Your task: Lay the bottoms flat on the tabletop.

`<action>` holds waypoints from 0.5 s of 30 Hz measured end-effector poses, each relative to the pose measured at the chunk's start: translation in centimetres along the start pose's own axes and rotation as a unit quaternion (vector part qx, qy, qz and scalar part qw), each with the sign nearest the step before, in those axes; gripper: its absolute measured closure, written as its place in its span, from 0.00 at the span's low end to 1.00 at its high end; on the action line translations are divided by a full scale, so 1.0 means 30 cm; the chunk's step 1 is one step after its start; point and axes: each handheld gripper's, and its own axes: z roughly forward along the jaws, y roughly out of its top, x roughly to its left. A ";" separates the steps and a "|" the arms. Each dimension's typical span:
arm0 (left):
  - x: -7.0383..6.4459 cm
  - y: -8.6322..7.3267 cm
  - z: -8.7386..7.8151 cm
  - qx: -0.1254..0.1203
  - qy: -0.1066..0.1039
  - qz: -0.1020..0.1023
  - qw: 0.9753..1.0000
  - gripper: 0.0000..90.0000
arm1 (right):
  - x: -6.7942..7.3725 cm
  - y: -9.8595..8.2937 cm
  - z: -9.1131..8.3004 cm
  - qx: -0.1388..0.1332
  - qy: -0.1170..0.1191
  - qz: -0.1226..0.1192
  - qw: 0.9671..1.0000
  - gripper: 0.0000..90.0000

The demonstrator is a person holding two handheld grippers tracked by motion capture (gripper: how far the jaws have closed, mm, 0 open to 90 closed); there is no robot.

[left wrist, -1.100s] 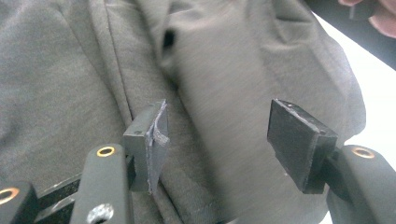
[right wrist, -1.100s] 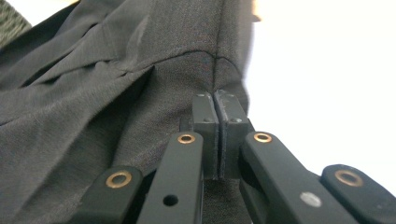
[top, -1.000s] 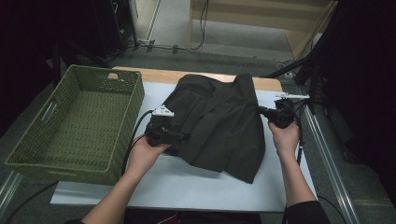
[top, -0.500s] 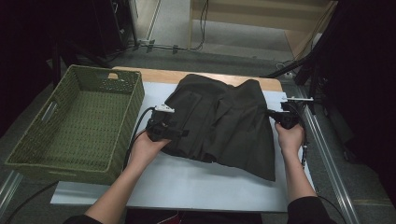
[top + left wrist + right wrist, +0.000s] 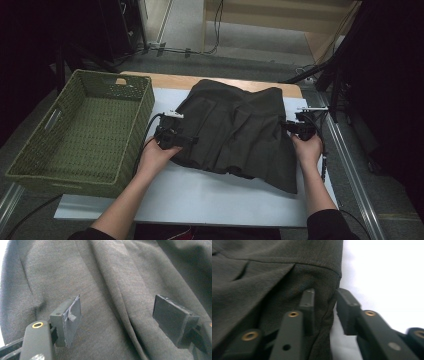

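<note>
White tabletop (image 5: pixel 200 195) on a wooden base, carrying a dark olive pleated garment (image 5: pixel 240 135) spread flat at its centre and far half. Woven green basket (image 5: pixel 80 130) stands at the left edge of the tabletop, just beside the garment's left border. Left tool (image 5: pixel 192 140), held in the left hand (image 5: pixel 157 155), rests over the garment's left edge; the left gripper view shows its jaws wide apart above the cloth (image 5: pixel 112 290), gripping nothing. Right tool (image 5: pixel 289 126), held in the right hand (image 5: pixel 306 147), sits at the garment's right edge; its jaws stand narrowly apart with the hem (image 5: pixel 329 307) between them, not clamped.
</note>
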 end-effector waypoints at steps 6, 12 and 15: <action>0.007 0.004 -0.012 -0.017 0.012 -0.006 1.000 0.26 | 0.016 -0.013 -0.068 -0.016 0.009 -0.022 1.000 0.60; 0.030 0.009 0.001 -0.016 0.047 -0.006 0.999 0.21 | 0.018 -0.028 -0.110 -0.026 0.023 -0.007 0.999 0.52; 0.046 -0.003 0.038 0.019 0.047 -0.008 0.999 0.23 | 0.029 -0.053 -0.105 -0.021 0.030 -0.012 0.999 0.50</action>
